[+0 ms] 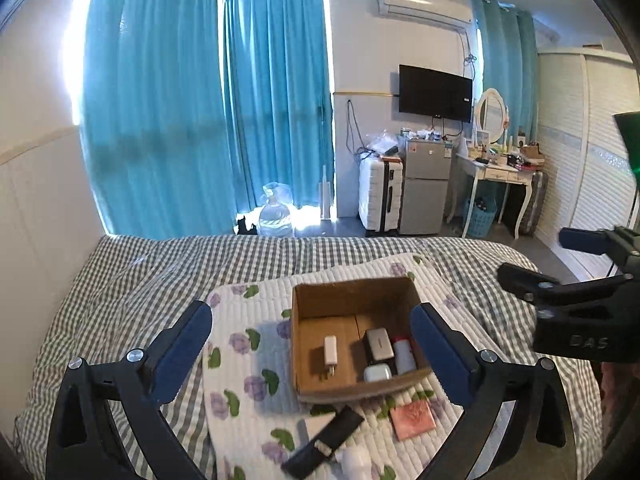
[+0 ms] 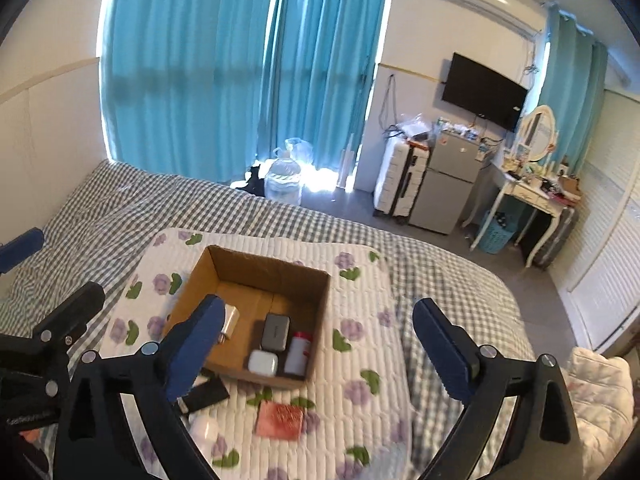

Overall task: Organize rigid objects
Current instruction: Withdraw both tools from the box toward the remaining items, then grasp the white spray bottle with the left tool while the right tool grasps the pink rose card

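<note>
A cardboard box (image 1: pixel 352 336) is set on a floral quilted mat (image 1: pixel 240 320) spread over the gingham-covered bed (image 1: pixel 160 264). Small items are held in its near right corner. A pink card (image 1: pixel 412 420) lies on the mat just outside. Teal curtains (image 1: pixel 160 120) are drawn. Left gripper (image 1: pixel 312 344) and right gripper (image 2: pixel 316 340) are spread wide, nothing held.

This is a bedroom in a home. A bed (image 1: pixel 160 272) with a checked cover fills the foreground; beyond its far edge hang blue curtains (image 1: pixel 208 100), with a wall television (image 1: pixel 436 92), small fridge (image 1: pixel 426 184), suitcase (image 1: pixel 378 196), dressing table (image 1: pixel 498 168) and air conditioner (image 1: pixel 420 2).
</note>
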